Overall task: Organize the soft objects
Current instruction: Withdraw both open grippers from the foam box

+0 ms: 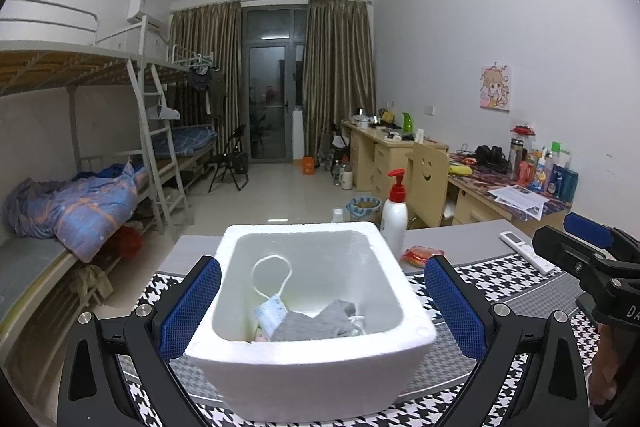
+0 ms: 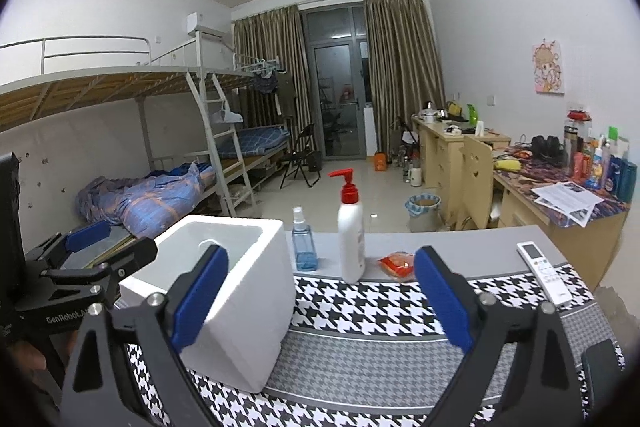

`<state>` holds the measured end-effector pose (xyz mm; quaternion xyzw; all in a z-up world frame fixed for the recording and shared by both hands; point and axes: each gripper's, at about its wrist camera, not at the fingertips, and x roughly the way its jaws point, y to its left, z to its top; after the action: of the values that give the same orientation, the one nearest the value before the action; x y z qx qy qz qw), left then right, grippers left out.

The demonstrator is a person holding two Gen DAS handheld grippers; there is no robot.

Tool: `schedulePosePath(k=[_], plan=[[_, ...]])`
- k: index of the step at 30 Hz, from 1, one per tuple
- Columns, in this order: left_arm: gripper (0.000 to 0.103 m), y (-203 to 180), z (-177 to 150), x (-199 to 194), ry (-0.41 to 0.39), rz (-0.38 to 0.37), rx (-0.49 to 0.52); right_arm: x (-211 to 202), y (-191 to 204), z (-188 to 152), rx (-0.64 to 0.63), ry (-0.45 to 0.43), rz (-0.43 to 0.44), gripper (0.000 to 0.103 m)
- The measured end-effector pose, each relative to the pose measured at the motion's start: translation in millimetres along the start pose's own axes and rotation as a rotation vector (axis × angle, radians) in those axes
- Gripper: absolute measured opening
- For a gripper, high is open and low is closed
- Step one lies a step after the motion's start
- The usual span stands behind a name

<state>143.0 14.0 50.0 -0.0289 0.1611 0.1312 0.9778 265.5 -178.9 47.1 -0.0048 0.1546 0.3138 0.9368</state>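
Dormitory surroundings framed the scene: bunk beds [image 1: 100,131] along one wall, curtains [image 2: 400,67] beside a glass balcony door, and cluttered wooden desks [image 2: 560,211] along the other wall. Closest to the cameras was a table covered with a black-and-white houndstooth cloth [image 2: 380,307].

On that cloth stood a white foam box [image 1: 312,371], open at the top. Inside it, at the bottom, lay a grey knitted cloth [image 1: 316,321], with a face mask [image 1: 272,315] just beside it, its white ear loop curling up against the inner wall. In the right wrist view the same box sat left of centre, and its contents were hidden.

The left gripper [image 1: 320,311] hovered with the box between its two blue-padded fingers [image 1: 188,307], spread wide to either side; whether the pads touched the box walls was not clear. The right gripper [image 2: 320,307] was also spread wide and held nothing, its left finger in front of the box and its right finger over bare cloth.

Behind the box stood a small blue spray bottle [image 2: 304,247] and, just beside it, a white pump bottle [image 2: 351,243] with a red top. To the right of the pump bottle lay an orange-red packet [image 2: 398,263], and further right a white remote control [image 2: 544,271] near the table edge.
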Motion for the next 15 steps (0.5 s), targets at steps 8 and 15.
schedulePosePath(k=[8,15], plan=[[0.102,-7,-5,-14,-0.019,-0.006,-0.005,-17,1,-11,-0.013,-0.014,-0.024,0.102],[0.102,-11,-10,-32,-0.054,-0.017,0.000,-29,1,-21,-0.008,-0.021,-0.023,0.102]])
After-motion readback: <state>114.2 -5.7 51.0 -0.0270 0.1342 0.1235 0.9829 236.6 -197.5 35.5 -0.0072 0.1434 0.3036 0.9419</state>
